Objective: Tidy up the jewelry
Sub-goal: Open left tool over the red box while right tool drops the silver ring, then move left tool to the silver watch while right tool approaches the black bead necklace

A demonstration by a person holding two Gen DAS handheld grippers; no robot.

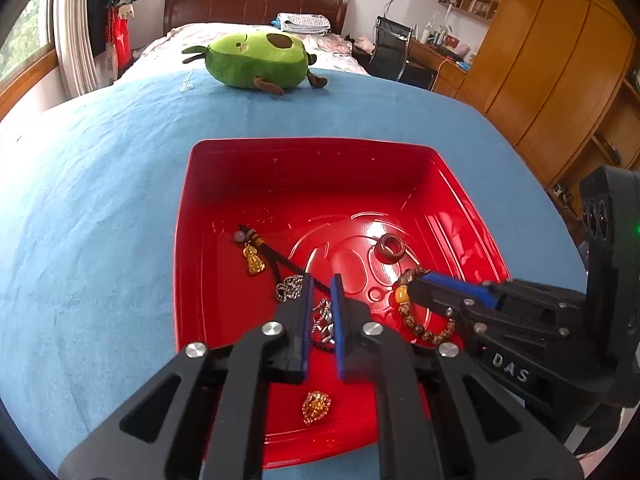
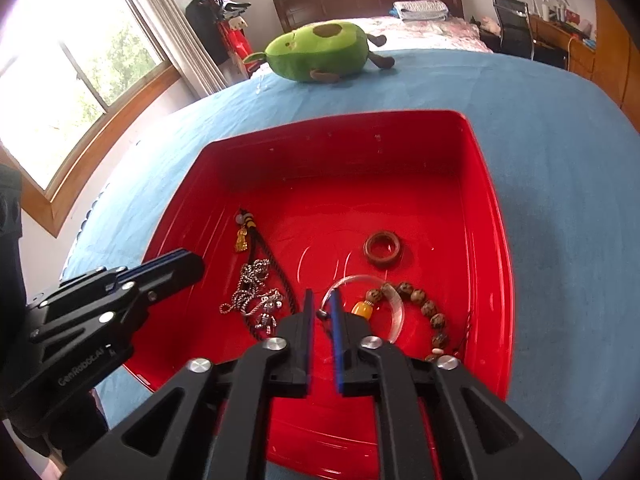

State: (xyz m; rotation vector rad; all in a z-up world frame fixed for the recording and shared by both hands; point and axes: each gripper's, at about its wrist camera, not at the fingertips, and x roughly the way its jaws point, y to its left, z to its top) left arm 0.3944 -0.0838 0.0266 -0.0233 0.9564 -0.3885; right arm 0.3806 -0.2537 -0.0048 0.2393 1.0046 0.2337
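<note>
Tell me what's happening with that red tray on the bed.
A person is sorting jewelry with two handheld grippers over the red tray. The left gripper hangs, jaws slightly apart, over the silver chain. The right gripper, jaws apart, is at the clear bangle beside the bead bracelet. Neither appears to hold anything.

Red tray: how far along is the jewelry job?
Done: the red tray already holds the beaded bracelet, brown ring, silver chain, gold pendant and clear bangle. In hand: nothing gripped; the right gripper is by the bangle. Left: no jewelry visible outside.
</note>
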